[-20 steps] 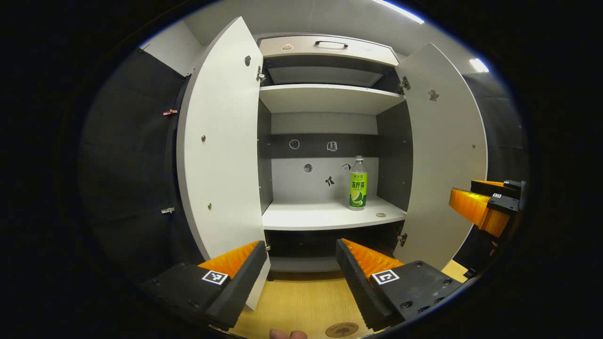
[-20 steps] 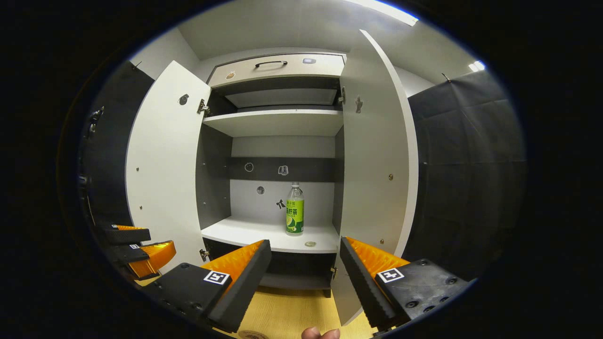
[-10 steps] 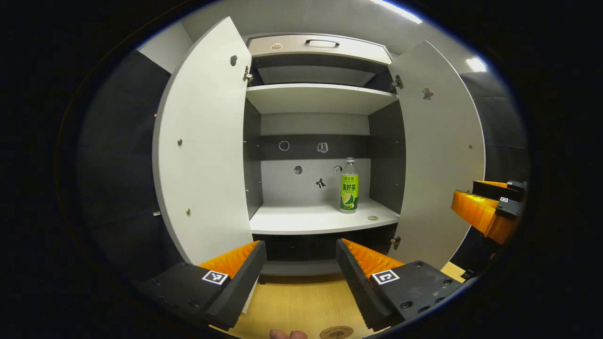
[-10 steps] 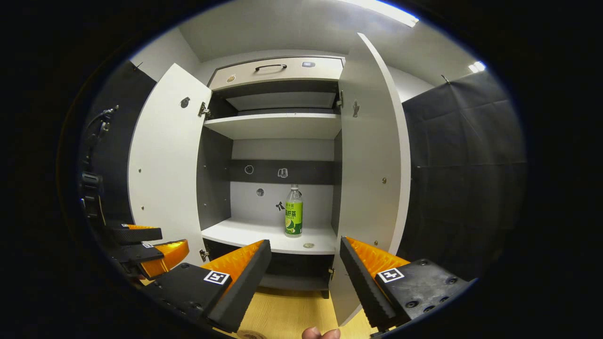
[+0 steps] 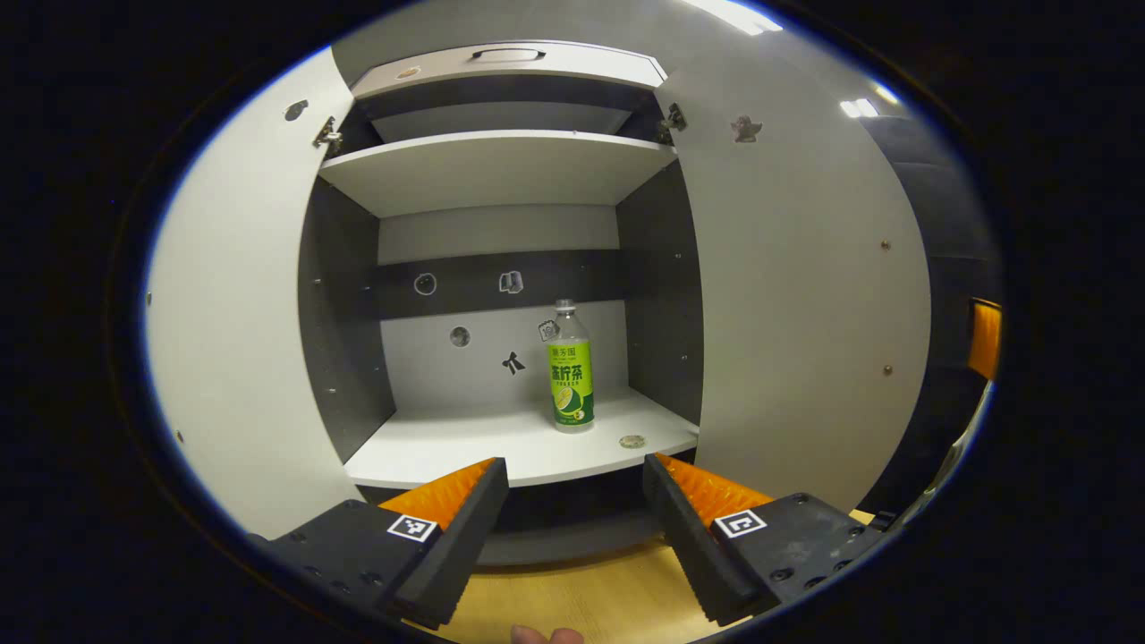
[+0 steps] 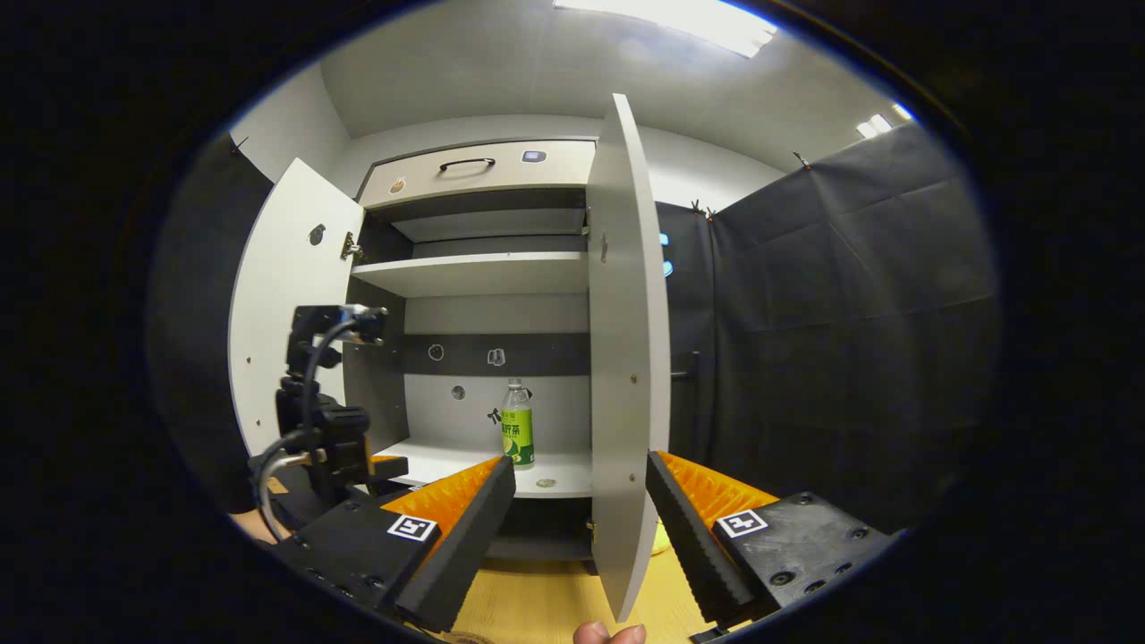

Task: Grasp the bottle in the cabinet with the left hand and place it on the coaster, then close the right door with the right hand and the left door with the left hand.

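Cabinet (image 5: 501,170) with both doors swung open. Bottle (image 5: 571,368) upright on lower shelf (image 5: 465,443), toward right side, small round disc (image 5: 632,441) just beside it. Left tool (image 5: 572,519) spread wide, empty, short of shelf edge, well apart from bottle. Right tool (image 6: 580,523) spread wide, empty, right door (image 6: 622,358) edge-on between its fingers. Wooden surface (image 5: 581,599) below.
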A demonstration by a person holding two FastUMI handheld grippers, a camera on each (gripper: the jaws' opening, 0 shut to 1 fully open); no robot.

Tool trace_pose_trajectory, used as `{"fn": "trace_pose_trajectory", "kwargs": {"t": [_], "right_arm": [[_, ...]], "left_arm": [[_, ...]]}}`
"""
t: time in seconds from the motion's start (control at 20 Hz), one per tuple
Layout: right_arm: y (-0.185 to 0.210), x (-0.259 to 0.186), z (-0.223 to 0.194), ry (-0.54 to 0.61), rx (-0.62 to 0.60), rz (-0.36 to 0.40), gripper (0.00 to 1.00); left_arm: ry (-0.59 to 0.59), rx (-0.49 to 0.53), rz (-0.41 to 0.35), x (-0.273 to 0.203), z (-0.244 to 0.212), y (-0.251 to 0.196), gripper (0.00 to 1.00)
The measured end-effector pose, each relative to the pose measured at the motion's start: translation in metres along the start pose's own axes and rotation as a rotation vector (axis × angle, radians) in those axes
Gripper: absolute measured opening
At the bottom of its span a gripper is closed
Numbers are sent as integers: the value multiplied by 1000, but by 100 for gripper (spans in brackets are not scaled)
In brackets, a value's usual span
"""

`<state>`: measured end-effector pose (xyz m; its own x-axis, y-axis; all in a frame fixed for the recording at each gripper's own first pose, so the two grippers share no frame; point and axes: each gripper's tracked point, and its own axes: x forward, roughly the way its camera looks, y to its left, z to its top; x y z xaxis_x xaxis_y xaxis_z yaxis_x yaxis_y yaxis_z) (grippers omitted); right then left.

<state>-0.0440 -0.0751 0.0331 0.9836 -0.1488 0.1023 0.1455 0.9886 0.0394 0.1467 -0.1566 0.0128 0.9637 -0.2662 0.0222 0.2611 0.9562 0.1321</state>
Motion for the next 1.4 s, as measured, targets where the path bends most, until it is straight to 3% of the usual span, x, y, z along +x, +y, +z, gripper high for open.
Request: {"fn": "trace_pose_trajectory", "kwargs": {"t": [0.3,0.6,1.0,1.25,1.35,1.4], "right_arm": [[-34,-10,-3,4,-26,-26,97],[-56,-8,-14,30,-51,-28,97],[-84,-6,-19,45,-55,-65,98],[-99,-8,-17,42,-53,-111,98],[-102,-10,-16,39,-56,-125,98],[-103,-11,-16,40,-53,-128,98]], "left_arm": [[-23,-12,57,112,12,12,96],[-39,-30,99,191,24,20,96],[-45,-19,124,254,34,20,96],[-35,-2,128,269,35,18,96],[-32,-13,112,267,34,18,80],[-35,-26,107,266,36,20,79]]}}
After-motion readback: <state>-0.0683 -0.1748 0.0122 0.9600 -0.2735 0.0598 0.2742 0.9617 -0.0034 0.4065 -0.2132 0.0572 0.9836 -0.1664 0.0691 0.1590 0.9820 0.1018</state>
